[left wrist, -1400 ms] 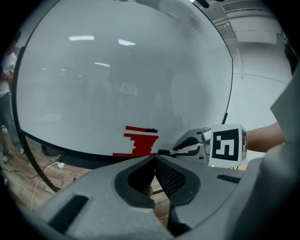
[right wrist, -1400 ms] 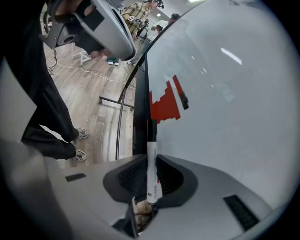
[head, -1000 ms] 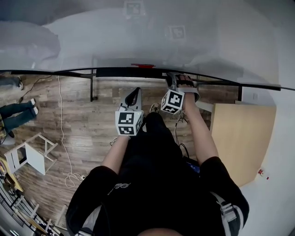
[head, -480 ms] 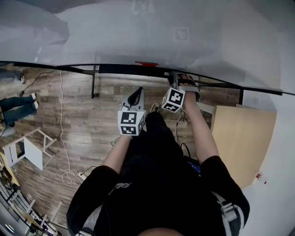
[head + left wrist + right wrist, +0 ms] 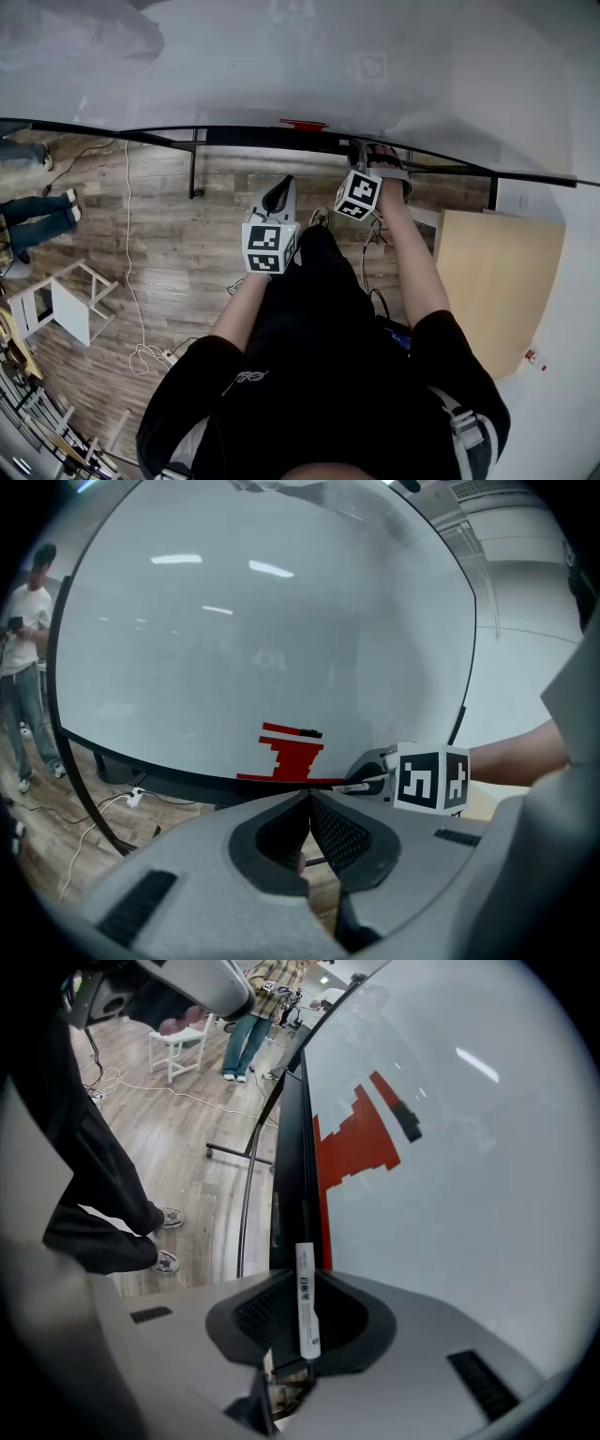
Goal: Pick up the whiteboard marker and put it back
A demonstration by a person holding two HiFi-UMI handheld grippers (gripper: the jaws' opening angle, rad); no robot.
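The white whiteboard marker (image 5: 306,1302) lies lengthwise between the pads of my right gripper (image 5: 302,1274), its tip pointing at the black ledge (image 5: 292,1194) under the whiteboard (image 5: 469,1147). The right jaws are opening, with the pads still against the marker. In the head view the right gripper (image 5: 361,155) reaches the ledge (image 5: 244,139) just right of the red drawing (image 5: 302,124). My left gripper (image 5: 309,799) is shut and empty. It hangs back from the board, over the floor (image 5: 281,187). The left gripper view shows the right gripper (image 5: 370,778) at the ledge with the marker (image 5: 361,786).
A pale wooden tabletop (image 5: 492,281) stands at the right. On the wood floor at the left are a white chair (image 5: 56,309) and a loose cable (image 5: 131,281). A person (image 5: 23,621) stands beside the whiteboard's left end, legs also in view (image 5: 33,225).
Only the head view has shifted a little. Both grippers keep their places, the right one at the ledge with the marker.
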